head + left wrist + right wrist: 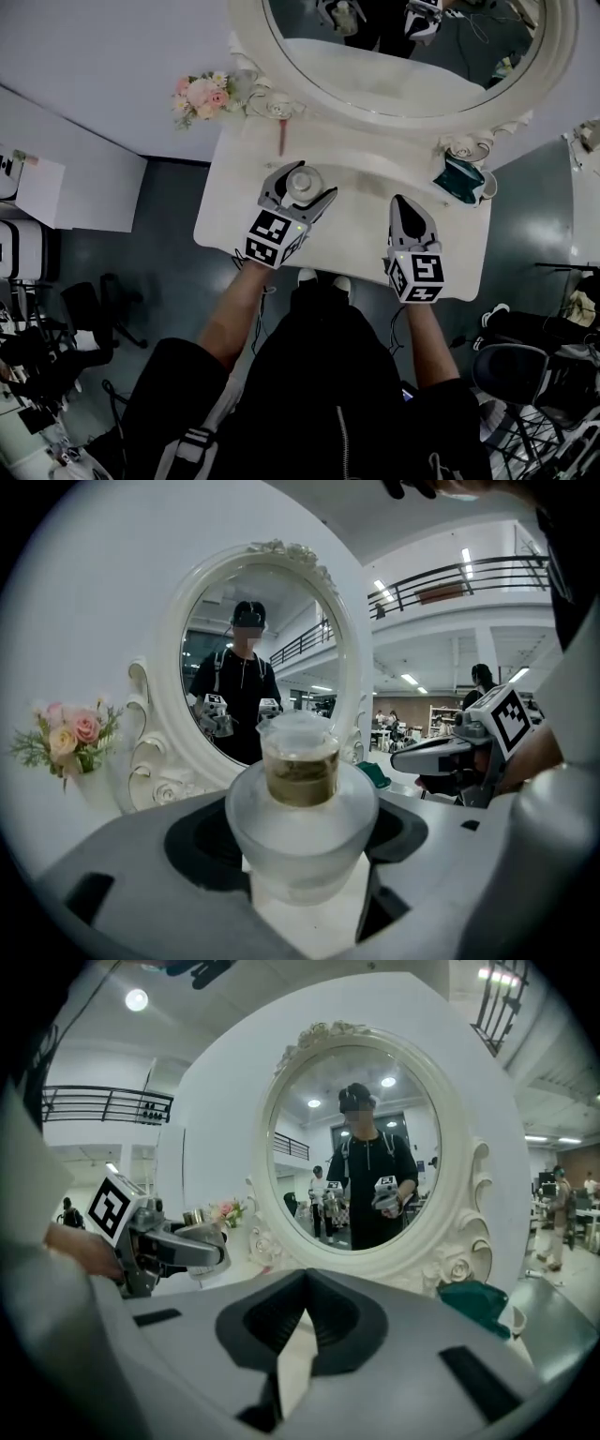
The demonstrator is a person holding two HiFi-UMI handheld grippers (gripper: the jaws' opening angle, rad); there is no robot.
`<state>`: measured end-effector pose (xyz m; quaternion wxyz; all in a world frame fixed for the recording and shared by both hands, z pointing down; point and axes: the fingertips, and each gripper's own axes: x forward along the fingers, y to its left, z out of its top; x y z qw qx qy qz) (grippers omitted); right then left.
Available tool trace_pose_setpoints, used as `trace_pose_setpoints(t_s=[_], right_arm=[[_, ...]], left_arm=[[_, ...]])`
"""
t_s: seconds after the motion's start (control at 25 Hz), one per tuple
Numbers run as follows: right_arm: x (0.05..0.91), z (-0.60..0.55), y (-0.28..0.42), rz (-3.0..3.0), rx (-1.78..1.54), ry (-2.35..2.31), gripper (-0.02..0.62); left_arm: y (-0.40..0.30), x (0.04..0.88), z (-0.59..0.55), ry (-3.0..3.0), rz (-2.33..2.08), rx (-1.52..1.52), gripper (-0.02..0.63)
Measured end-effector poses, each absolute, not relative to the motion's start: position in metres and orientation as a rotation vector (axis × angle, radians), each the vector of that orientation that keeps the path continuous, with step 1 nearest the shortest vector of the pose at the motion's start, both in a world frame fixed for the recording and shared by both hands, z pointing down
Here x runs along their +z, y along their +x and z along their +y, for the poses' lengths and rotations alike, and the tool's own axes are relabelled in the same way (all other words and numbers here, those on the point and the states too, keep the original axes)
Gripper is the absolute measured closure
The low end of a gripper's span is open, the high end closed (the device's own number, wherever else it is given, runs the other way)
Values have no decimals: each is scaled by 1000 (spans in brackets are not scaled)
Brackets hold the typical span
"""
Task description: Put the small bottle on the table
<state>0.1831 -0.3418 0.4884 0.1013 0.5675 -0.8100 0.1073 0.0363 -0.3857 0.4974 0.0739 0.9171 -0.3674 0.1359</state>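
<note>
The small bottle (302, 178) has a frosted round body, a gold neck and a clear cap. My left gripper (302, 187) is shut on its body and holds it upright over the left middle of the white vanity table (356, 239). In the left gripper view the bottle (300, 771) fills the space between the grey jaws, with white tabletop below it; whether it touches the top I cannot tell. My right gripper (404, 204) hovers over the table's right half, shut with nothing in it. In the right gripper view its tips (302, 1288) meet.
A large oval mirror (403, 56) in an ornate white frame stands at the table's back. Pink flowers (202, 94) sit at the back left, with a thin reddish stick (281, 139) beside them. A teal thing in a white dish (461, 178) sits at the back right. Chairs and cables lie on the floor around.
</note>
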Motion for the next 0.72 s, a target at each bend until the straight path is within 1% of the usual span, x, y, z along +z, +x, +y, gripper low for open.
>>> trace_pose_setpoints(t_s=[0.36, 0.72], right_arm=[[531, -330, 176, -2344, 418, 1651, 594], [565, -317, 173, -2299, 504, 1646, 594]], left_arm=[[35, 567, -360, 2728, -1066, 496, 267], [50, 630, -350, 2693, -1001, 569, 267]])
